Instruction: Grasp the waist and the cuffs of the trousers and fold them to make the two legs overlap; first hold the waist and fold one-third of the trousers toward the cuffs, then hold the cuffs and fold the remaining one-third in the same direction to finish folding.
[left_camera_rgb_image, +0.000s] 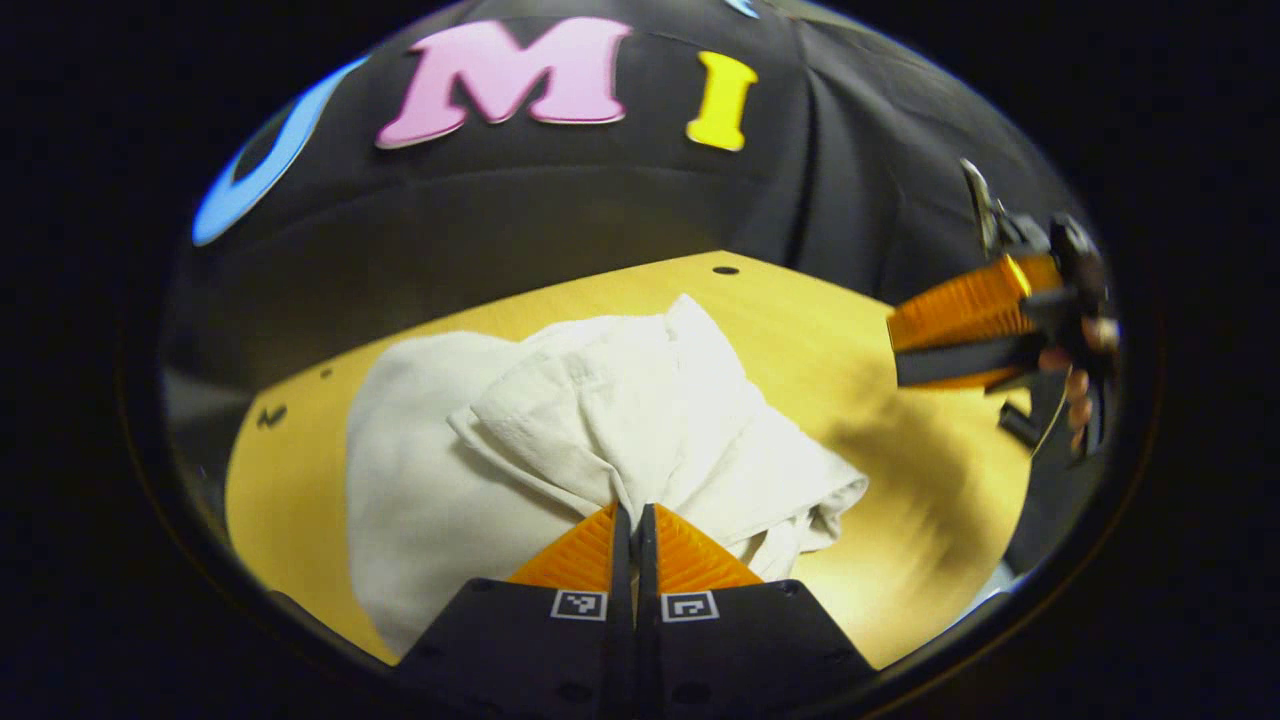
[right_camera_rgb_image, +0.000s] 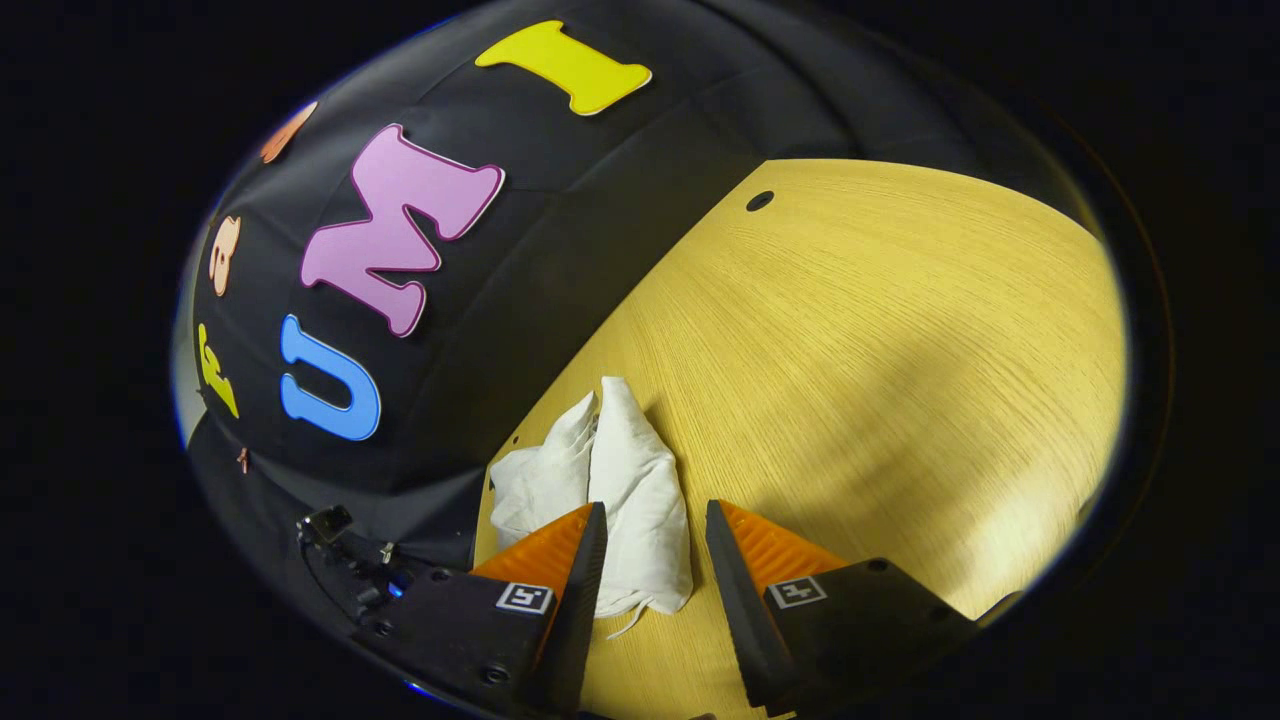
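White trousers (left_camera_rgb_image: 560, 420) lie bunched on the wooden table (left_camera_rgb_image: 900, 520), one fold raised. Left gripper (left_camera_rgb_image: 633, 520): fingers together, pinching the raised fold of cloth. Right gripper (right_camera_rgb_image: 655, 545): fingers apart, nothing between them, held above the table with the trousers' end just beyond. A hand (left_camera_rgb_image: 1075, 385) holds it.

Two cameras over one tabletop (right_camera_rgb_image: 880, 330)

Your left gripper view sits low and close behind the trousers (left_camera_rgb_image: 600, 420), facing the booth wall. Your right gripper view tilts down from farther off; both views share the trousers and tabletop.
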